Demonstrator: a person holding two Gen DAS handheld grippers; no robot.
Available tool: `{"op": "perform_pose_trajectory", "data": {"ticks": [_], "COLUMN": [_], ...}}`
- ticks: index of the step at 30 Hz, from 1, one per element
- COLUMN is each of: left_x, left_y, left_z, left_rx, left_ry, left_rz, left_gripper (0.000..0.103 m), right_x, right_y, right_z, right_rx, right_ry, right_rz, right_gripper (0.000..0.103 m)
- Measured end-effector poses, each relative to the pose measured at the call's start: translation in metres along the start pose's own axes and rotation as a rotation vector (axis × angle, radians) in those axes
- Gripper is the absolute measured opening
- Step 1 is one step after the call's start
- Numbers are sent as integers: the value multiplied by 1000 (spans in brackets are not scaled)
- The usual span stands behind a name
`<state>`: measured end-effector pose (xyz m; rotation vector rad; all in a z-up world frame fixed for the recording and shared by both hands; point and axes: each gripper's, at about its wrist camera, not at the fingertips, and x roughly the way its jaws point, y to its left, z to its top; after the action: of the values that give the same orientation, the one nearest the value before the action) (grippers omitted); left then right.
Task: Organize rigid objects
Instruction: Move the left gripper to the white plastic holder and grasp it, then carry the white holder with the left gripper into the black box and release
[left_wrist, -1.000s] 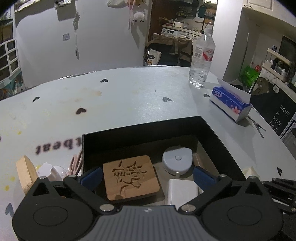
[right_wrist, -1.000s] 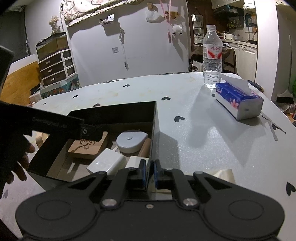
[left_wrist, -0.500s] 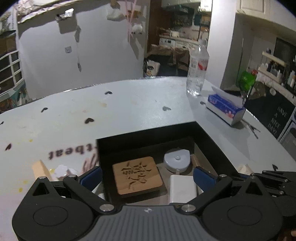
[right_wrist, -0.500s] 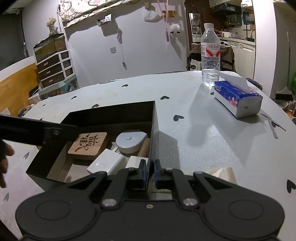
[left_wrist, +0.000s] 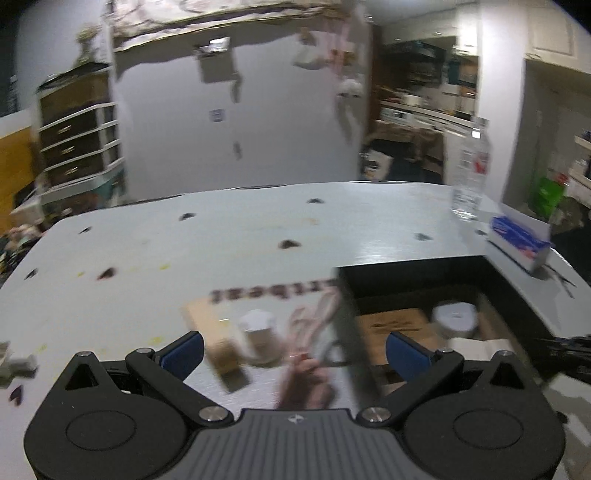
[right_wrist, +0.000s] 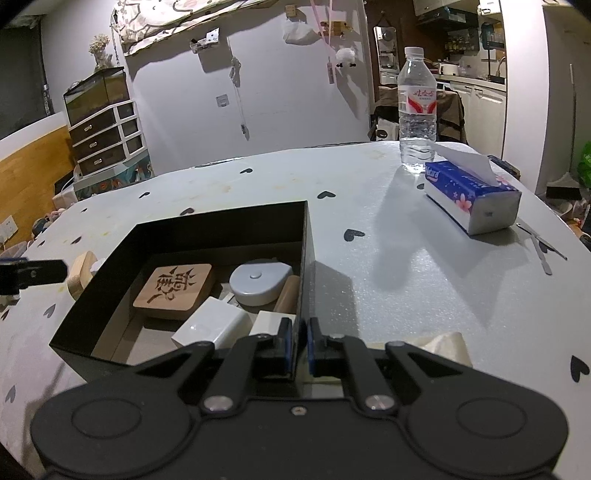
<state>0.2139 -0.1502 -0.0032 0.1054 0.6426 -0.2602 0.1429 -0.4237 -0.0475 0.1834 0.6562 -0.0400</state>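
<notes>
**Black box pinned at its right wall, loose pieces waiting outside its left wall**

The black box (right_wrist: 221, 236) lies straight ahead of the right gripper (right_wrist: 299, 345), its long axis running away from that tool toward the far table edge. The right gripper's blue pads are closed on the box's near right wall, one pad inside and one outside. Inside, ahead and left of the pads, lie a carved wooden coaster (right_wrist: 173, 290), a round grey tape measure (right_wrist: 260, 280), a white adapter (right_wrist: 210, 326) and a smaller white block (right_wrist: 271, 321); a wooden cylinder (right_wrist: 288, 295) leans along the right wall, its lower end hidden. The box's near left corner is cut off behind the gripper body.

The left gripper (left_wrist: 293, 350) has its blue pads spread wide with nothing between them. Its view is motion-blurred. Just ahead of it, outside the box's left wall, sit a wooden block (left_wrist: 212, 332), a white-capped small item (left_wrist: 258, 332) and a pinkish object (left_wrist: 314, 332) whose shape cannot be made out. The box interior shows to the right of that tool, smeared.

Beyond the box on the table (right_wrist: 406, 266), ahead and right of the right gripper, stand a tissue pack (right_wrist: 469, 195) and a water bottle (right_wrist: 417, 110).
</notes>
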Motion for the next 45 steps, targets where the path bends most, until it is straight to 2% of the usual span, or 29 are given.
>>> {"op": "perform_pose_trajectory", "data": {"ticks": [7,13,18,21,26,29,34,38,45], "left_x": [6,8,9,9,18,25,40,51,56], "left_y": [62,123,178,208,251,267,280,290,304], "left_z": [-14,-28,-37,-42,-45,-45,-44,-45,-47], "left_rx": [-116,-197,-239,-264,-242,-213,-143,-110,-133], "left_ry": [38,62,70,68,40,20,28,49,49], "left_rz": [161,344,481,532,540,480,403,395,340], "left_gripper": [103,103,103,103,103,103,103,103,103], "right_x": [0,0,1,2,6,8,11,14,16], "right_y": [0,2,2,2,4,5,5,7,6], "right_z": [0,2,3,3,4,4,4,4,4], "right_rx": [0,-5,2,8,9,15,25,24,27], "right_ry": [0,7,10,12,23,28,36,43,51], "right_rz": [0,-15,-19,-20,-36,-42,-50,-58,-63], "right_gripper": [8,8,8,8,7,7,7,7,7]}}
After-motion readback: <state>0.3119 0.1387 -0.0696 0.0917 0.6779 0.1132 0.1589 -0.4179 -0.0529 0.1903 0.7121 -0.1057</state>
